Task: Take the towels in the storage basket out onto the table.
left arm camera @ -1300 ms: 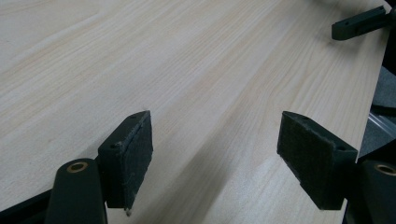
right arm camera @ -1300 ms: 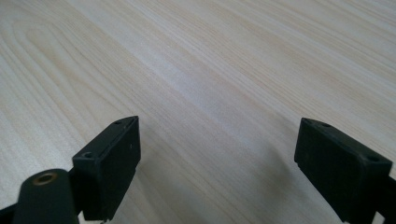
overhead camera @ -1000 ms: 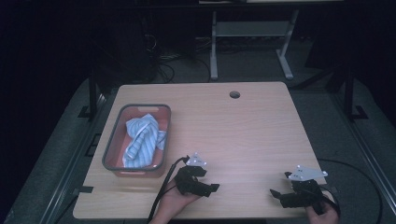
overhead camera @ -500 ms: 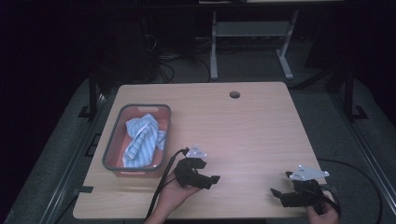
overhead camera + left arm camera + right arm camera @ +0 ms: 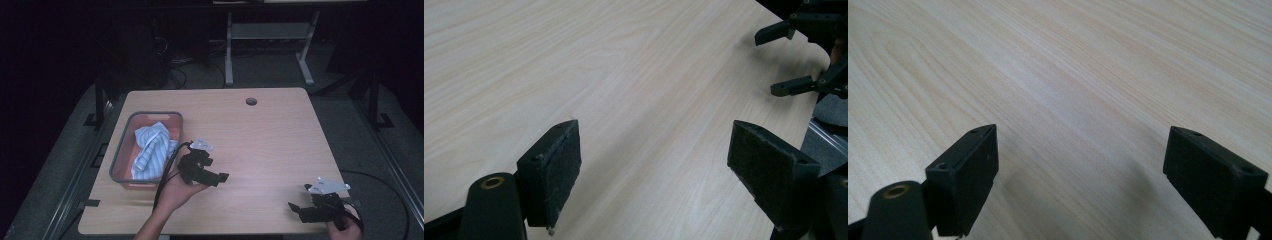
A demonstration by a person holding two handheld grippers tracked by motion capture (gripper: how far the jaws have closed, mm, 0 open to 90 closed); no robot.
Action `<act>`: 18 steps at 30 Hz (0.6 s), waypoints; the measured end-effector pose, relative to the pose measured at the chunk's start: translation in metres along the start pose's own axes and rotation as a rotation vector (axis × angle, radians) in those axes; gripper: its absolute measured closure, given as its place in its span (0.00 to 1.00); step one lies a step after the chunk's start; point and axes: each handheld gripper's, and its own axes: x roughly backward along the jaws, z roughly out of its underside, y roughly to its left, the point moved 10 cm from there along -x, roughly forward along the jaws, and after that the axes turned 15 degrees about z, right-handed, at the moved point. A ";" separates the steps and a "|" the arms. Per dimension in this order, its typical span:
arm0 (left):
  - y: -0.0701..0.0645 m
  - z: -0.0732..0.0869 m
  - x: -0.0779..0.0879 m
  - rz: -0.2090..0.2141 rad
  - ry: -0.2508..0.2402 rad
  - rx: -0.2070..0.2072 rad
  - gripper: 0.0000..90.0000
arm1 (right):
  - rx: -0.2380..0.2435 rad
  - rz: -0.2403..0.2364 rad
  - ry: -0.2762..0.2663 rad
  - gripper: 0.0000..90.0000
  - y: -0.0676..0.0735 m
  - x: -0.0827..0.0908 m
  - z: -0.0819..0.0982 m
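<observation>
Desk (image 5: pixel 260 145) is carrying a red bin (image 5: pixel 125 150) holding a blue-striped cloth (image 5: pixel 150 147) at its left. Just beside the bin, the left claw (image 5: pixel 220 177) is hanging empty, jaws just opening wide; the right claw (image 5: pixel 295 210) is gaping empty near the front edge.

Pale wooden table (image 5: pixel 280 135), grey carpeted floor (image 5: pixel 270 75), dark room beyond.

Counter (image 5: pixel 260 135) pale wood-grain, light beige. Bin (image 5: pixel 120 165) on the counter's left: grey rim, reddish-orange inside. Cloth (image 5: pixel 150 147) in the bin: light blue and white stripes, probably thin pinstripes, the view is dim. Left tool (image 5: pixel 223 177) black with dark grey felt pads (image 5: pixel 561 172); right tool (image 5: pixel 295 207) black, pale grey top plate.
</observation>
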 end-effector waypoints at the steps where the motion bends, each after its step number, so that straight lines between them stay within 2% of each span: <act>1: 0.001 -0.002 0.003 0.006 -0.005 0.005 0.23 | 0.006 -0.001 0.001 0.15 0.000 0.000 0.000; 2: 0.004 -0.003 0.006 -0.004 -0.003 0.006 0.23 | 0.003 0.000 0.003 0.15 0.001 0.000 0.000; 8: 0.014 -0.012 0.024 0.007 -0.016 0.026 0.24 | 0.002 0.000 0.001 0.15 0.001 0.001 0.001; 9: 0.018 -0.013 0.028 -0.020 -0.005 0.027 0.24 | 0.003 0.002 0.001 0.15 0.000 0.002 0.000; 14: 0.027 -0.013 0.036 -0.020 0.004 0.035 0.24 | 0.003 0.003 0.001 0.15 0.001 0.002 0.000; 18: 0.034 -0.014 0.045 -0.003 -0.013 0.068 0.24 | -0.001 0.002 0.003 0.15 0.003 0.003 0.000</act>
